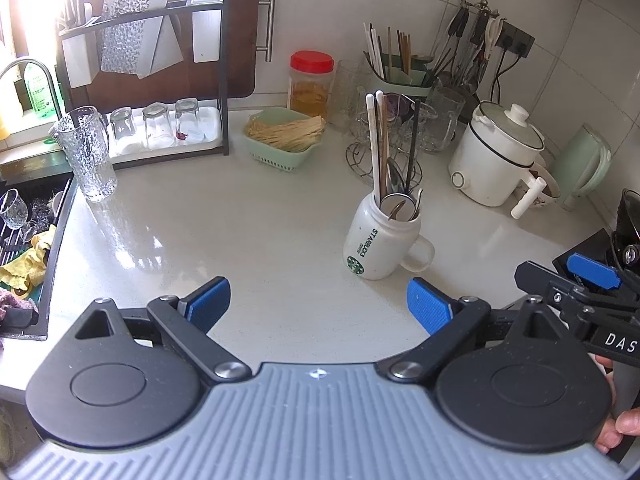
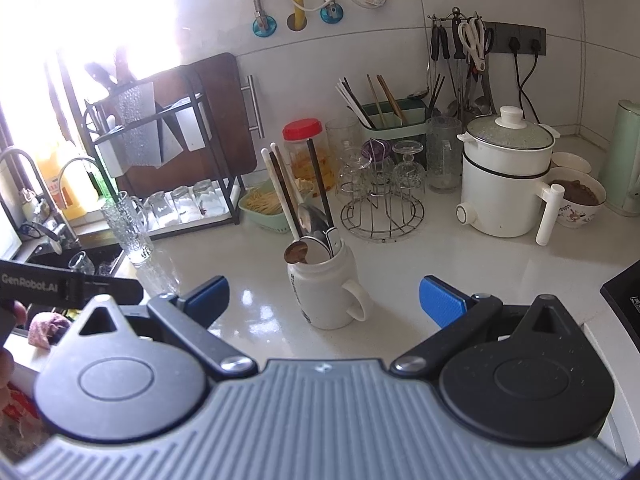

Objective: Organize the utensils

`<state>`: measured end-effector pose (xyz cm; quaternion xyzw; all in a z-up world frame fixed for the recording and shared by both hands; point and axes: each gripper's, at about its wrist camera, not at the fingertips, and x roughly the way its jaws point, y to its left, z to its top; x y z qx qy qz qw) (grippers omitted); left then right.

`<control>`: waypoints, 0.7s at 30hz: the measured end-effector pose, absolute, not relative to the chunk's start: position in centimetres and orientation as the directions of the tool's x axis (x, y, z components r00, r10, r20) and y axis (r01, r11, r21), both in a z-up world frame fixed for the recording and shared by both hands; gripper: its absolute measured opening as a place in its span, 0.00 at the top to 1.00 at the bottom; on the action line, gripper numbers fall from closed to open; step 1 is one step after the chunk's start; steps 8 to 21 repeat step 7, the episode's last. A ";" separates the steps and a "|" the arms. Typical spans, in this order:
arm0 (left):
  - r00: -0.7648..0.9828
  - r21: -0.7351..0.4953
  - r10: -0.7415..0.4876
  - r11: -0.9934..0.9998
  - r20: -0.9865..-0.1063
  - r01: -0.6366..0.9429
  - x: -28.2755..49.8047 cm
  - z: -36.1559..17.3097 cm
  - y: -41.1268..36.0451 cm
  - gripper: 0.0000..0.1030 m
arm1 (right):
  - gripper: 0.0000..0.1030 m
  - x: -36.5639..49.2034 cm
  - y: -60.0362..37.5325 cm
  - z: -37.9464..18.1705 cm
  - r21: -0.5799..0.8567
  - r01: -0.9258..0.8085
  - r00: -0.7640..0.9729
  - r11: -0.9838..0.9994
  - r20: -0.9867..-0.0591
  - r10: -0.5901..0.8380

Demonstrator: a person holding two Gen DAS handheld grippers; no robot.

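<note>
We see a glossy white ceramic mug (image 1: pixel 378 240) on a shiny, smooth countertop (image 1: pixel 240 224). Beside it we note a textured glass pitcher (image 1: pixel 89 156) and a wire metal rack (image 2: pixel 382 216).

Strong daylight is pouring through the window (image 2: pixel 80 20) at far left, washing out that corner; white wall tiles (image 2: pixel 580 8) are catching a softer glow; the pale desk (image 1: pixel 240 232) is gleaming with reflections.

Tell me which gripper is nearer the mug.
Right, narrowly. The mug sits just ahead of the right gripper, between its fingers; it's ahead and right of the left gripper.
</note>
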<state>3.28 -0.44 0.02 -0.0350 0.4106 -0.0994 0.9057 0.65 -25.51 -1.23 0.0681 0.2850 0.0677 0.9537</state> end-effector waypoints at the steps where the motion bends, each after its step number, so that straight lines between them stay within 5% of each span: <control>1: 0.643 -0.143 -0.208 0.978 -0.737 0.153 3.3 0.0 -0.4 0.06 | 0.00 0.7 -25.5 -1.2 0.168 -0.089 0.829 0.982 -0.533 0.166; 21: 0.644 -0.146 -0.215 0.976 -0.734 0.159 3.4 0.1 -0.4 0.06 | 0.00 0.6 -25.5 -1.1 0.170 -0.084 0.835 0.982 -0.526 0.163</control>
